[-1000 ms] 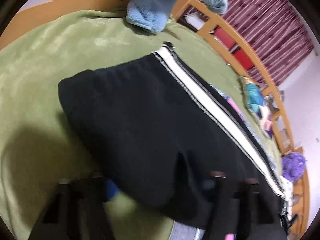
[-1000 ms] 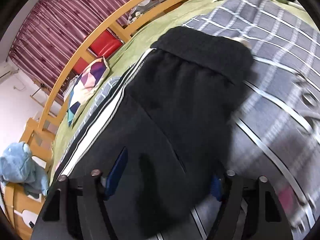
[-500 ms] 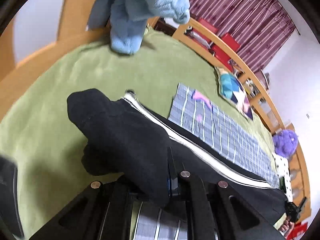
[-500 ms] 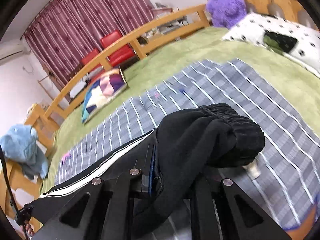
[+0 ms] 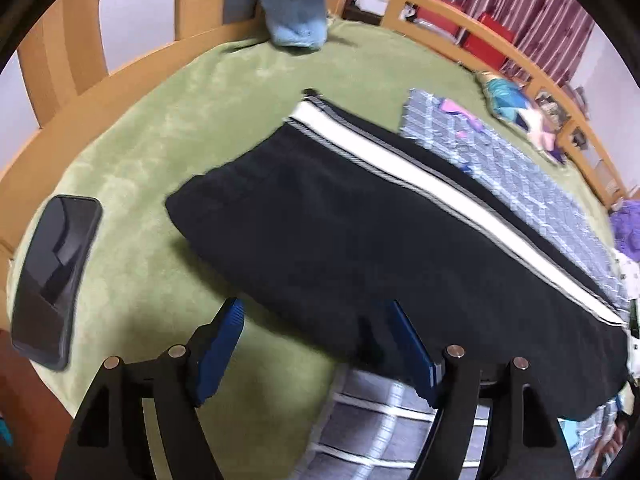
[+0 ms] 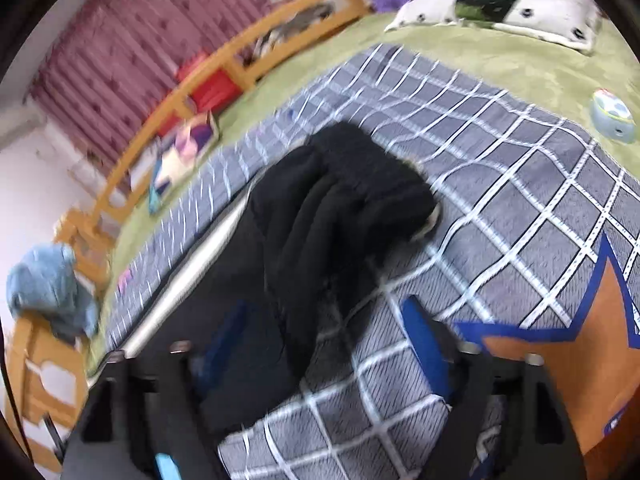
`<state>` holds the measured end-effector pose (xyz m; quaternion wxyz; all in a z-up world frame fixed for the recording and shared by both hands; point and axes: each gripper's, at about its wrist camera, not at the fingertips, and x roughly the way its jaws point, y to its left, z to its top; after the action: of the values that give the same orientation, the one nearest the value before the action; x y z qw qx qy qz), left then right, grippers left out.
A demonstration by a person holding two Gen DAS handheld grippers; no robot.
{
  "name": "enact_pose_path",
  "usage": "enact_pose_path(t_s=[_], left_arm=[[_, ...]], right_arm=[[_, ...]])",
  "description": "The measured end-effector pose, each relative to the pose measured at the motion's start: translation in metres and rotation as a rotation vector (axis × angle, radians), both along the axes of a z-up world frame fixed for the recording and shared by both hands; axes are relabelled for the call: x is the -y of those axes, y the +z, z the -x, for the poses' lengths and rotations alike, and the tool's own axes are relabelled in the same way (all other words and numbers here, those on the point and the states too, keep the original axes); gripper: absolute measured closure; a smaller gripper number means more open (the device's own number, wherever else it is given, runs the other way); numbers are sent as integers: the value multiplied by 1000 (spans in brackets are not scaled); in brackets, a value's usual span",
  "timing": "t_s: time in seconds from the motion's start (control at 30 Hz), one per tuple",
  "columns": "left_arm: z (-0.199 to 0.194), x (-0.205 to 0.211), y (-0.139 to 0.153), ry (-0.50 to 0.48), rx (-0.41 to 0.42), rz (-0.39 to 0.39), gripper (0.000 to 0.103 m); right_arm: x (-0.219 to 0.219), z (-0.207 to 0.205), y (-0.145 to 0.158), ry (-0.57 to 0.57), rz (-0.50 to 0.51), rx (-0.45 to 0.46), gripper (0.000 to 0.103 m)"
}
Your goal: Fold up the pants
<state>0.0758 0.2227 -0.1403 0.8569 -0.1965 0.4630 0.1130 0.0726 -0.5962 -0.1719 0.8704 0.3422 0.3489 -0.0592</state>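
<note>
Black pants with a white side stripe lie on the bed, one end flat on the green blanket. In the right wrist view the other end of the pants lies bunched on the grey checked blanket. My left gripper is open, its blue pads just short of the pants' near edge, holding nothing. My right gripper is open, with the near edge of the pants lying loose between its blue pads.
A black phone lies on the green blanket at left. A blue plush toy sits at the wooden bed frame. A spotted pillow, a small round toy and a colourful cushion lie around the checked blanket.
Both grippers were shut on the lifted ends of the pants half a second ago. Both have opened and the pants now lie on the bed.
</note>
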Motion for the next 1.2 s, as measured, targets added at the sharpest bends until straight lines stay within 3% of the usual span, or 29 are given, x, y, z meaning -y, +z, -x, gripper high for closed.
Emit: enact_pose_path(t_s=[0.13,0.2,0.27,0.3,0.33,0.37,0.43,0.5,0.6,0.67,0.73,0.8,0.9,1.03,1.2], left_arm=[[1,22,7,-25,9,23,30],[-2,30,9,-24,6,2,30],[-5,35,11,-24,8,-11,30],[-8,38,13,-23,14,-18,30],[-9,40,14,-23,18,-25,30],[-9,41,16,-22,21,-37,30],[-8,43,20,-25,31,-54,30],[-7,44,21,-26,39,-70,30],[-8,45,21,-31,31,-86,30],[-6,43,21,-30,22,-85,30],[-1,40,24,-29,32,-72,30],[4,36,28,-30,45,-67,30],[3,34,32,-53,62,-72,30],[-14,38,45,-93,75,-131,30],[-34,38,56,-108,98,-137,30]], right_arm=[[25,-31,-31,-75,-278,51,20],[33,-53,-50,-126,-357,10,20],[35,-69,-51,-172,-358,16,27],[37,-77,-43,-200,-321,-1,47],[40,-82,-33,-201,-274,7,59],[44,-86,-12,-137,-220,82,61],[42,-86,25,-5,-57,189,60],[38,-92,31,58,82,145,57],[57,-105,-5,112,40,-48,47],[66,-102,-29,126,-18,-176,47],[70,-78,-28,117,-20,-143,43],[67,-47,-6,46,113,-148,41],[63,-24,20,39,159,-103,40],[28,-29,52,79,267,-67,40],[-56,-69,75,244,389,-7,38]])
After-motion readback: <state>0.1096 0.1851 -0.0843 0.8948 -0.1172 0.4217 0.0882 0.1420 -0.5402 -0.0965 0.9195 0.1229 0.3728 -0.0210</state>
